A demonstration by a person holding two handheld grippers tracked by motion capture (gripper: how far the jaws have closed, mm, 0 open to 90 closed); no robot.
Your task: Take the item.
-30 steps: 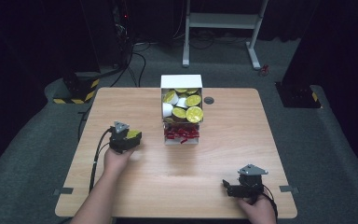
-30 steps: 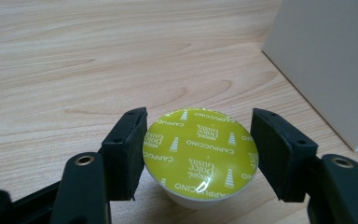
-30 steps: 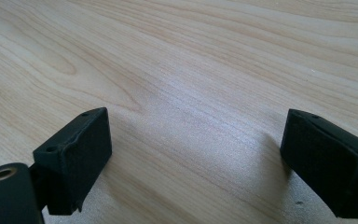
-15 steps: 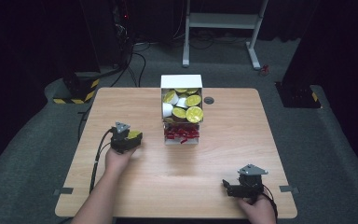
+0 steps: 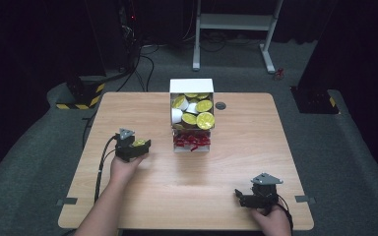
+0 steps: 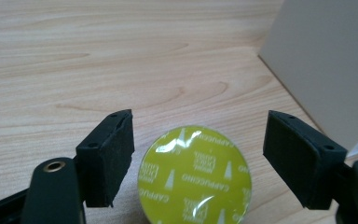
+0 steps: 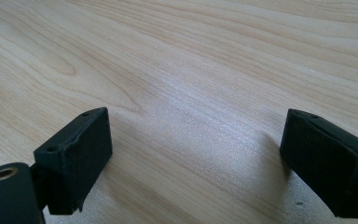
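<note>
Nearest to the person, the right gripper (image 5: 246, 197) is resting low near the front right corner of the flat, pale wooden table (image 5: 236, 152). Its two black jaws are standing wide apart with only bare wood between them. The jaw faces look like dull, soft foam blocks.

Further in, on the left side, the left gripper (image 5: 142, 146) is sitting around a small round coffee pod with a shiny yellow-green foil lid (image 6: 195, 175). The jaws are apart, one on each side of the pod, and neither one is touching it, though the left jaw is very near. The pod is standing on the table with its lid facing up, just beside the white wall of the box.

I think this pod is very light. The foil lid looks thin and smooth, so it could dent or tear if pushed. The rim and sides are probably stiffer, so the sides look like the best place to hold it, with a soft squeeze. It looks slippery too, so it might pop out if squeezed hard.

Behind that, in the middle of the table, an open white cardboard box (image 5: 191, 86) is holding a pile of round yellow-lidded and white pods (image 5: 193, 110). Small shiny red wrapped things (image 5: 192, 141) are lying at its front end.
</note>
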